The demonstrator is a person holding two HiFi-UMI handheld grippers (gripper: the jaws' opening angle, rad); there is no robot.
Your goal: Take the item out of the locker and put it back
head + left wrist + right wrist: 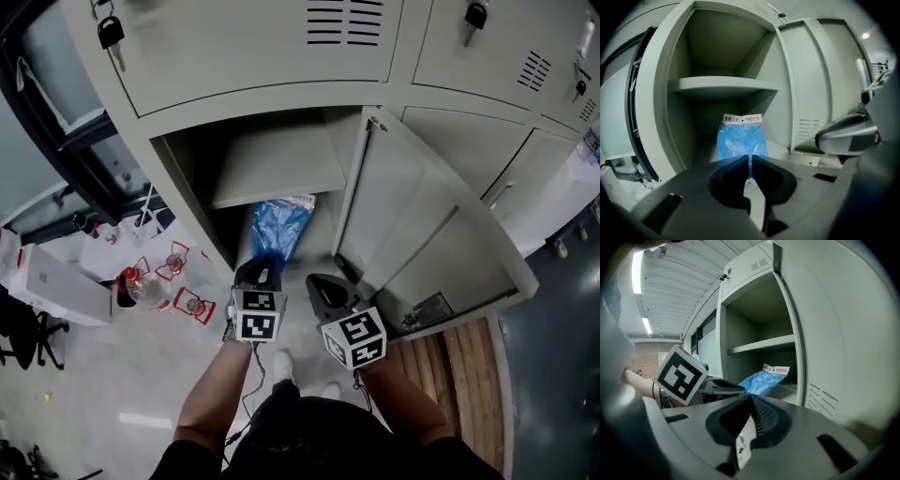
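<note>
A: Where does the blue bag (279, 230) lie from the left claw (259, 274)?

B: Toward 12 to 1 o'clock, with its long axis running into the locker (183, 155), under the shelf (281, 169). I judge that the left claw, the nearer one, pinches the bag's near end.

A: And the right claw (323, 286)?

B: Pressed together on nothing, at 3 o'clock of the left. I count one bag, one shelf, two claws.

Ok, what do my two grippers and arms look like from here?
The left gripper and right gripper match: grey housings, black fingers, and a cube of black-and-white square markers on each. The right gripper's inner pad is ribbed. A thin dark cable hangs from the left gripper. Forearms are uncovered; the top is dark.
</note>
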